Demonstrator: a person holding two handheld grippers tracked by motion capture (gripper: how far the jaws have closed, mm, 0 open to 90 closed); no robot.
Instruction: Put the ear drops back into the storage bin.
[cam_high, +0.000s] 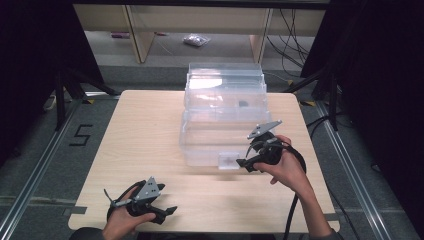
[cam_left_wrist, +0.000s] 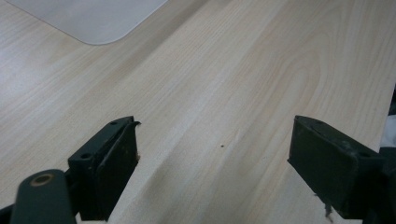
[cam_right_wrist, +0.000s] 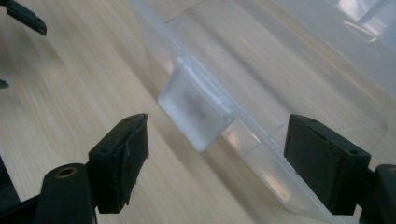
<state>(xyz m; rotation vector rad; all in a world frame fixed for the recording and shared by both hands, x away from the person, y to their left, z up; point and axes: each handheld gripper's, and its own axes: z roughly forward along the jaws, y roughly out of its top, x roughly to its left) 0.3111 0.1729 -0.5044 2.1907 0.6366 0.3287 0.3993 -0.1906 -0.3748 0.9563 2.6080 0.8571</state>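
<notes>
A clear plastic box (cam_high: 222, 125) stands on the far middle of the wooden table (cam_high: 145, 140), with its clear lid (cam_high: 225, 82) up behind it. A frosted latch tab (cam_high: 229, 161) hangs at the box's front wall. My right gripper (cam_high: 245, 162) is just right of that tab, open. In the right gripper view the latch (cam_right_wrist: 196, 109) lies a little ahead of the jaws, between them and untouched, with the right gripper (cam_right_wrist: 217, 158) wide apart. My left gripper (cam_high: 167, 212) rests near the table's front left edge, open over bare wood (cam_left_wrist: 215, 158).
A small dark item (cam_high: 243, 104) shows inside the box's back part. Black stands (cam_high: 62, 95) flank the table. Wooden furniture legs (cam_high: 140, 35) and a plastic bag (cam_high: 196, 40) are on the floor beyond. A "5" (cam_high: 80, 135) is marked on the floor at left.
</notes>
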